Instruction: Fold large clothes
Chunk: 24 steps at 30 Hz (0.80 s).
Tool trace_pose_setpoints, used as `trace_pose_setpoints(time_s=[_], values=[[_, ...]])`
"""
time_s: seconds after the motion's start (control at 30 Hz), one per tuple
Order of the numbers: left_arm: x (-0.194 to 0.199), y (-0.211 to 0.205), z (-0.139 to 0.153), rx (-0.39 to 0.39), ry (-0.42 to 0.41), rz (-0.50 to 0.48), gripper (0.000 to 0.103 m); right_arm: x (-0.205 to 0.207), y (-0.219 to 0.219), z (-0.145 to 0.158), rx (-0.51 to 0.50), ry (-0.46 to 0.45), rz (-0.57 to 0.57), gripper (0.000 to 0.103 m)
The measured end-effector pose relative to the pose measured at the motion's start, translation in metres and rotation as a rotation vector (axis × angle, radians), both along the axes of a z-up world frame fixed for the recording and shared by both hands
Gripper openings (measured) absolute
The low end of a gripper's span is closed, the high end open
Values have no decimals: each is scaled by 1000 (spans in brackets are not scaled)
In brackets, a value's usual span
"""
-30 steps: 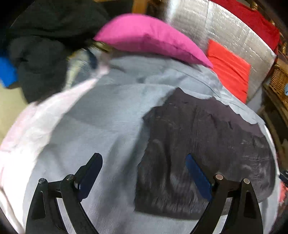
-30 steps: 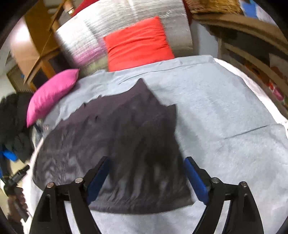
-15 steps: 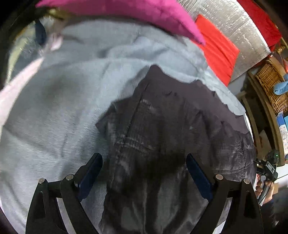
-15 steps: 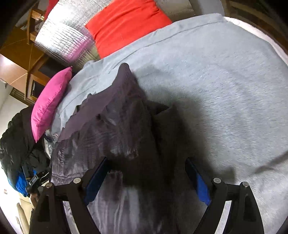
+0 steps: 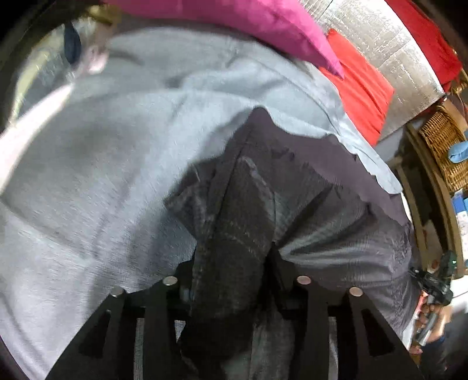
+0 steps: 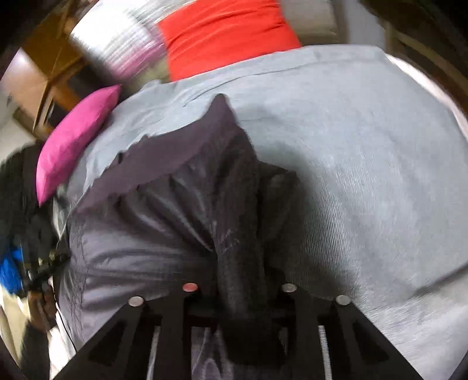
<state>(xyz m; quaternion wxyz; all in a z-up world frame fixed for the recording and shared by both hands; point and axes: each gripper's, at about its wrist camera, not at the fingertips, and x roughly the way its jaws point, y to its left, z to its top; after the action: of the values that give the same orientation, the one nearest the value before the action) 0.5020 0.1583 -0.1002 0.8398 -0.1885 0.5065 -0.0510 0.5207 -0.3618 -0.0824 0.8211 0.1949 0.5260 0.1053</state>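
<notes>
A large dark grey garment (image 5: 321,210) lies spread on the grey bed cover (image 5: 102,175). In the left wrist view my left gripper (image 5: 231,269) is closing, and a raised fold of the garment's left edge bunches between its jaws. The right wrist view shows the same garment (image 6: 163,210) from its other side. There my right gripper (image 6: 239,274) is closing too, on a gathered ridge of dark cloth at the right edge. The cloth hides both pairs of pads. Both grippers point steeply down at the bed.
A pink pillow (image 5: 263,26) and a red cushion (image 5: 359,84) lie at the bed's far end against a silver padded headboard (image 5: 380,38). A wicker basket (image 5: 441,146) stands on shelves to the right. Dark clothes (image 6: 17,187) are heaped beyond the bed's left side.
Both grippers dropped toward the garment and moved in over its side edges. Their jaws went from wide open to pinched together, pulling the flat cloth up into folds.
</notes>
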Motion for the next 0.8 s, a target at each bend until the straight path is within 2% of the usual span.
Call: trace_pose_setpoints(time_s=[0.03,0.07,0.13,0.2,0.27,0.33,0.4,0.47,0.53,0.63,0.67,0.7,0.77,0.8], values=[[-4,0,8,30,-25,7,53,-1,-3,1,22,6,-19,36],[-10,0,18,56,-56,17,57,-3,-7,6,21,17,-39,54],[-20,2,35,109,-109,56,68,-11,-13,21,-33,-11,-70,69],[-30,-3,57,195,-186,88,70,-19,-16,44,-92,-72,-96,69],[-29,-11,72,234,-237,55,71,-27,-11,70,-118,-147,-99,69],[-27,-34,81,228,-272,-27,72,-26,6,83,-67,-176,-30,69],[-20,-60,80,209,-276,-117,72,-18,29,87,54,-178,77,69],[-12,-78,69,174,-248,-157,72,-5,46,79,129,-150,136,69],[-1,-88,56,173,-209,-159,72,12,53,64,165,-118,142,69],[23,-82,17,198,-71,-101,72,37,38,32,186,-42,37,69],[23,-80,10,168,-60,-90,72,45,24,17,158,-2,-51,69],[23,-76,7,162,-73,-79,72,49,14,9,177,17,-98,68],[21,-78,8,183,-75,-74,72,49,-2,-5,285,26,-144,66],[18,-79,8,193,-74,-74,72,47,-3,-4,286,20,-141,66]])
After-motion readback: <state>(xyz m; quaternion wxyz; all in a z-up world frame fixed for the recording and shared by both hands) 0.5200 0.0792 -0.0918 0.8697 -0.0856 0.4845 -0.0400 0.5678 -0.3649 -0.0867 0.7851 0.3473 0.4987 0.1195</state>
